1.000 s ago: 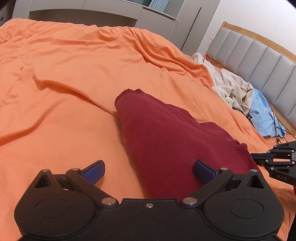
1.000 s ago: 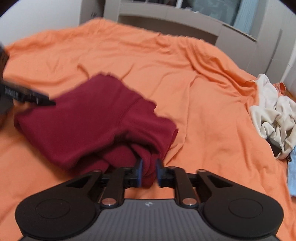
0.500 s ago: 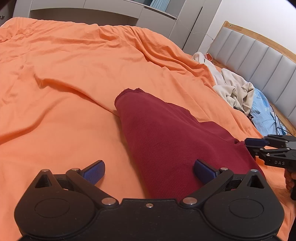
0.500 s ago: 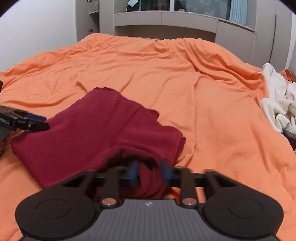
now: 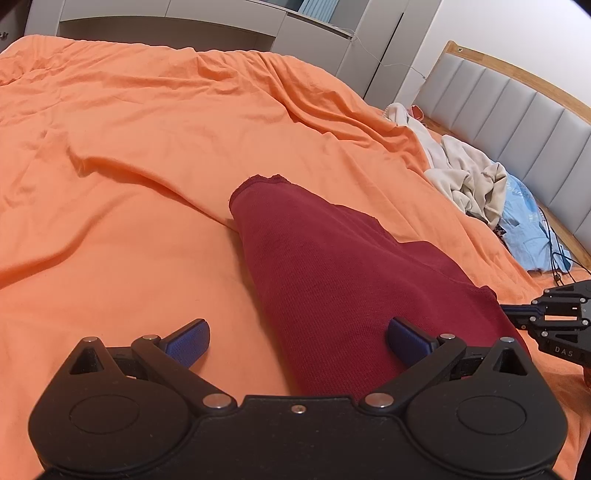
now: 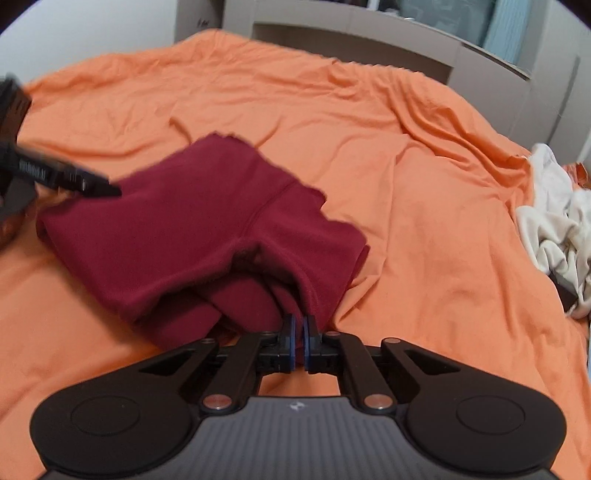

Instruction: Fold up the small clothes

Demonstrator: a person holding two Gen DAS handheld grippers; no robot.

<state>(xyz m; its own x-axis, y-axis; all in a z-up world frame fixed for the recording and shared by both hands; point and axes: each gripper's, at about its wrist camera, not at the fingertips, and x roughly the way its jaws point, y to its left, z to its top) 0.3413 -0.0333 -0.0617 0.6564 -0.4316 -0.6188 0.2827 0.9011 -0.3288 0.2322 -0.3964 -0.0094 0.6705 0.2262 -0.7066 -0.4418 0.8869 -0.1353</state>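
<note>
A dark red garment [image 5: 343,280] lies partly folded on the orange bedspread [image 5: 147,147]. My left gripper [image 5: 297,338] is open, its blue pads [image 5: 188,338] astride the garment's near end. In the right wrist view the garment [image 6: 192,229] is bunched, and my right gripper [image 6: 298,332] is shut on its near edge. The right gripper also shows at the right edge of the left wrist view [image 5: 554,317]. The left gripper's finger [image 6: 66,179] shows at the left of the right wrist view.
A heap of cream clothes [image 5: 469,177] and a light blue item [image 5: 528,229] lie by the grey padded headboard [image 5: 535,110], with a black cable [image 5: 557,254] beside them. Grey cabinets [image 5: 221,22] stand beyond the bed. The cream heap also shows in the right wrist view [image 6: 554,221].
My right gripper loosened for a moment, then closed on the garment's near edge again and shifted slightly. The left gripper stayed open and nearly still.
</note>
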